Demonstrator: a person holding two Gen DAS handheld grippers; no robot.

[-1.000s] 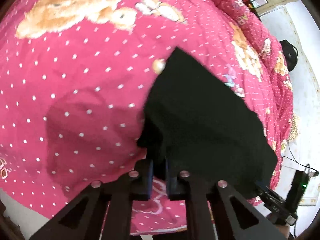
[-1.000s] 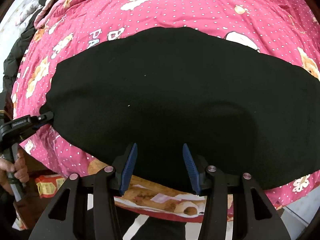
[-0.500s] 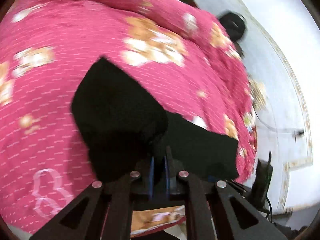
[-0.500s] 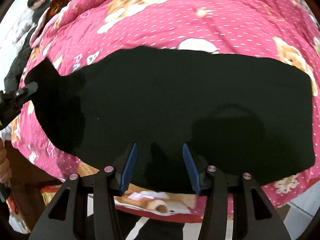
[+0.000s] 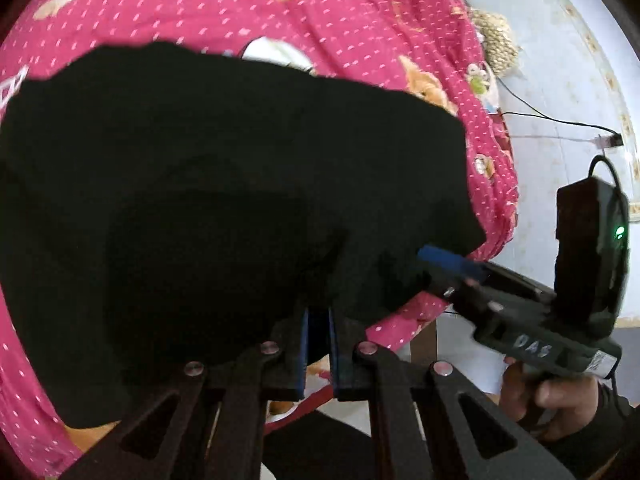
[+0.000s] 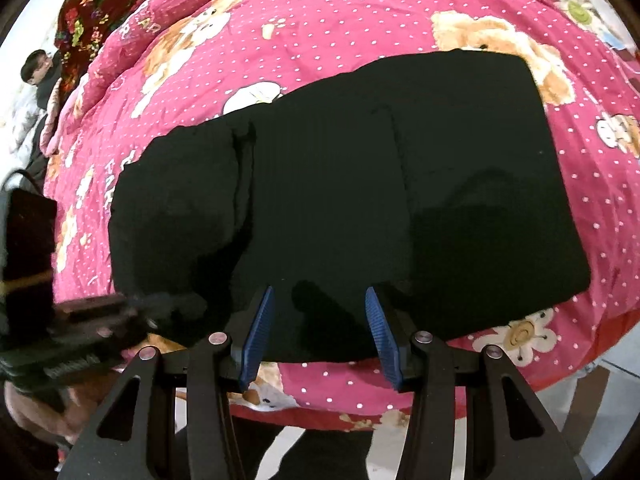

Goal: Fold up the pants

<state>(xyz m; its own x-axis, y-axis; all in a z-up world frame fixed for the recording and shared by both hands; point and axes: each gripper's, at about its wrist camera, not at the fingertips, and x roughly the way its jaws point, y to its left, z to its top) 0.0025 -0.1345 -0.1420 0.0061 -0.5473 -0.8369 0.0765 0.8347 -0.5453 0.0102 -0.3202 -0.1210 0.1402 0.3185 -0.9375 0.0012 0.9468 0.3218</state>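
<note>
A pink quilt (image 6: pixel 360 32), padded, white-dotted and printed with bears, covered the bed. On it, near the front edge, lay the black pants (image 6: pixel 460 168): soft, matte, knit-looking cloth, already a broad rectangle with a crisp square corner at the right and a bulkier, rounded, doubled mass at the left. One end was folded over, its edge running as a faint vertical line across the middle.

The left gripper (image 5: pixel 319 344) had its blue-lined fingers pressed nearly together, pinching a bunch of pants at the near left corner. The right gripper (image 6: pixel 320 332) hovered over the near hem with its ribbed blue pads spread and nothing between them; in the left view one pad (image 5: pixel 448 261) reached toward the pants' right corner, with a hand (image 5: pixel 548 404) on the handle below.

Risks, as I judge them: the cloth is limp and would slump unevenly, so if the left gripper let go too soon or too high, the folded layer could land skewed, leaving the lumpy left side thicker than the flat right. The pinched bunch could drag the lower layer along and undo the square outline. The pants sat close to the bed's front edge, so a pull toward the person might slide them off the slick-looking quilt.
</note>
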